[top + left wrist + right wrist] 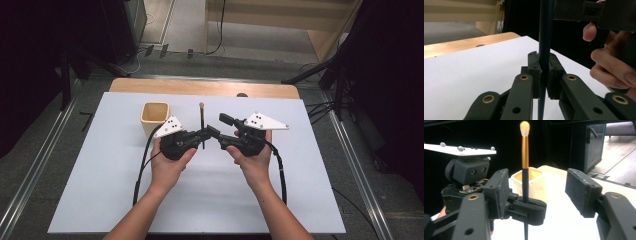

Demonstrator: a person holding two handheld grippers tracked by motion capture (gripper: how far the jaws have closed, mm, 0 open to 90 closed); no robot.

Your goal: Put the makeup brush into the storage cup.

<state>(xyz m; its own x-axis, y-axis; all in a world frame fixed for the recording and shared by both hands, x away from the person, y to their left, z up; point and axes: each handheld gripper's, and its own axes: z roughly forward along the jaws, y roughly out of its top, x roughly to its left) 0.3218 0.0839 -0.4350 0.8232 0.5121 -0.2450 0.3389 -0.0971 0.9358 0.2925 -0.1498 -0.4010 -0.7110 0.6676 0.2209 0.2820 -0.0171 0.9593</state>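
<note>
High view: a cream cup [154, 118] stands near the table's [100, 180] far edge, left of middle; I cannot see inside it. Beside it the left gripper [202, 134] holds a brush [202, 125] straight up. The right gripper [220, 127] is spread apart.

Left gripper view: both pads [534, 72] squeeze the dark brush handle.

Right gripper view: the brush's fluffy tip points up, its gold band below. The right gripper's pads stand wide on either side, not touching.
</note>
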